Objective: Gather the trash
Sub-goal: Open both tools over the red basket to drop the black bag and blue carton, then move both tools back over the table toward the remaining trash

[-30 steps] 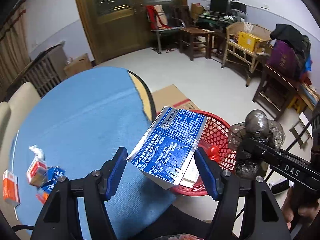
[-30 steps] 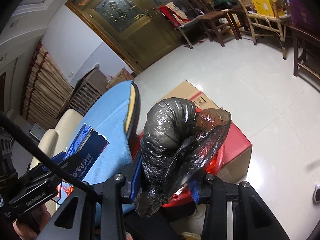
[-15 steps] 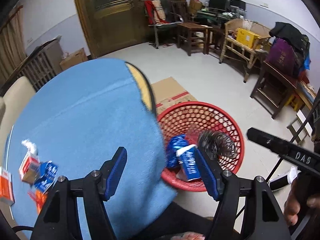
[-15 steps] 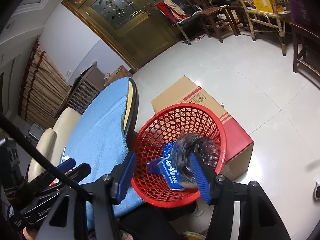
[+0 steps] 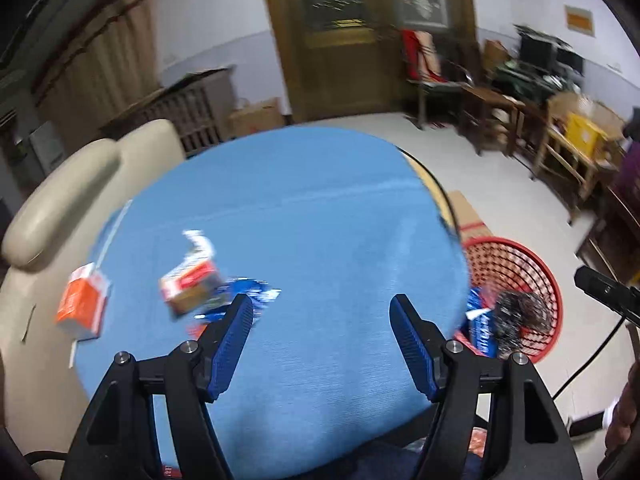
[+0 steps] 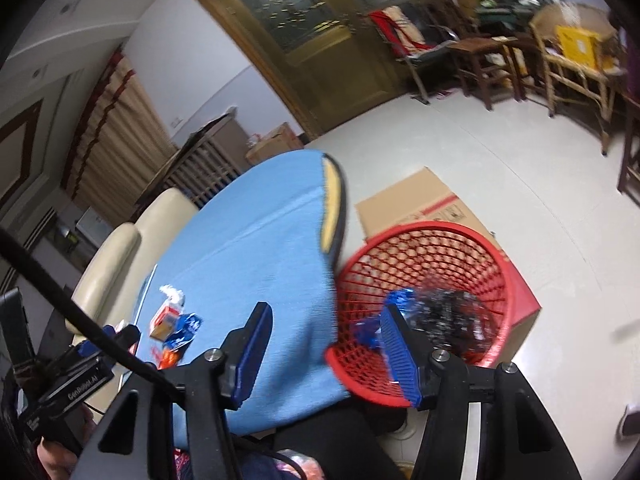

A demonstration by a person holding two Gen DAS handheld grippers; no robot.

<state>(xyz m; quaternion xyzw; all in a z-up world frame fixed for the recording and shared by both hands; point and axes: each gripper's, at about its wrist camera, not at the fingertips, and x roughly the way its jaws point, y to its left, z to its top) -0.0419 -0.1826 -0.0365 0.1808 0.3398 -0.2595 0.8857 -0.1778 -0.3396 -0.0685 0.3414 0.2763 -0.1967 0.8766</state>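
Note:
My left gripper (image 5: 322,308) is open and empty above the blue round table (image 5: 320,216). Trash lies on the table's left: an orange carton (image 5: 82,306), a red-and-white box (image 5: 192,282) and a blue wrapper (image 5: 248,294). The red mesh basket (image 5: 520,264) stands on the floor to the right, holding a blue carton (image 5: 480,324) and a black plastic bag (image 5: 516,316). My right gripper (image 6: 326,316) is open and empty over the table edge beside the basket (image 6: 424,240); the bag (image 6: 448,312) lies inside.
A cream chair (image 5: 60,184) stands left of the table. A cardboard box (image 6: 412,200) sits under and behind the basket. Wooden chairs and tables (image 5: 500,108) line the far wall by the door (image 5: 360,32). The tiled floor (image 6: 540,160) is open to the right.
Both grippers let go: the blue carton and the black bag dropped into the red basket. Both grippers have since swung left, toward the table and its trash.

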